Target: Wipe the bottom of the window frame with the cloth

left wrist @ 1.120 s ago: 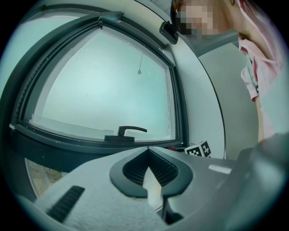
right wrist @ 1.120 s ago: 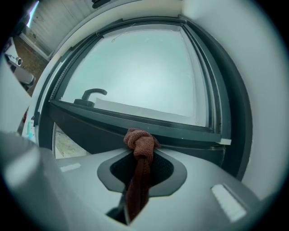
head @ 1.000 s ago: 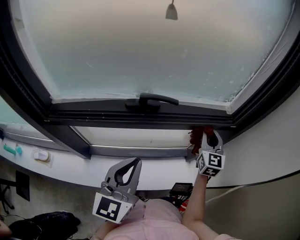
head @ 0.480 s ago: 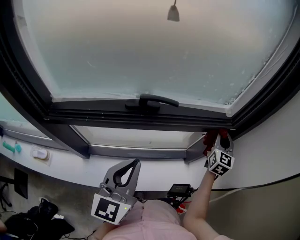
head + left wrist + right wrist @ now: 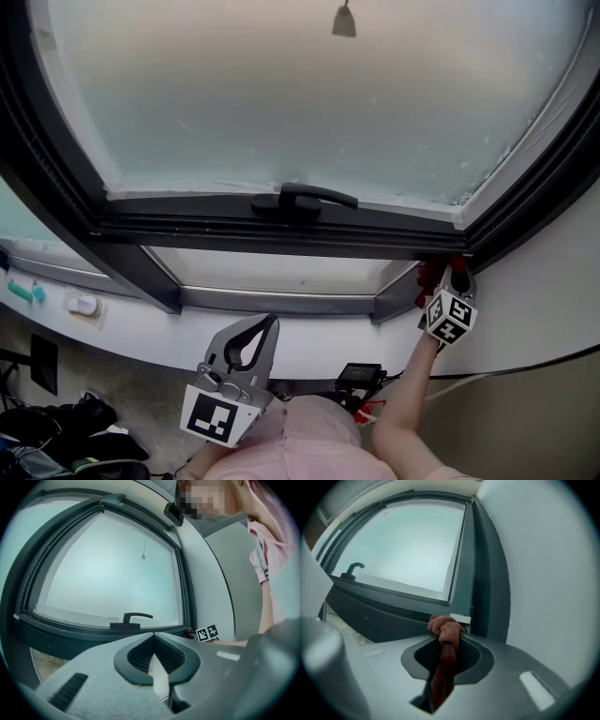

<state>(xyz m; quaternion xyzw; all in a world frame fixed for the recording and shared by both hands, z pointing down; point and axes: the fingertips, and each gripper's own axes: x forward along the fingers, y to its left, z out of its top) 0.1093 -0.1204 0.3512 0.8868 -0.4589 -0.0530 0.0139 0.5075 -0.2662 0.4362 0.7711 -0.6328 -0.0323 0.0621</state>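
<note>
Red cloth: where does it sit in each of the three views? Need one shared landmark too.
Head view: cloth at the right, in the lower right corner of the window frame.
Left gripper view: cloth is a tiny red speck right of centre, at the same frame corner.
Right gripper view: cloth at centre, knotted.
Shared landmark: window handle.

The knotted woven cloth (image 5: 446, 629) is reading rust red throughout. The moulded plastic left gripper (image 5: 153, 638) and matching right gripper (image 5: 450, 639) are showing matte grey, with ribbed black pads (image 5: 140, 656). Their marker cubes (image 5: 452, 317) are carrying black squares on white. The metal window frame (image 5: 281, 239) and lever handle (image 5: 305, 199) are showing charcoal black. The frosted glass pane (image 5: 300, 103) is grading from pale blue-green to pinkish grey.
</note>
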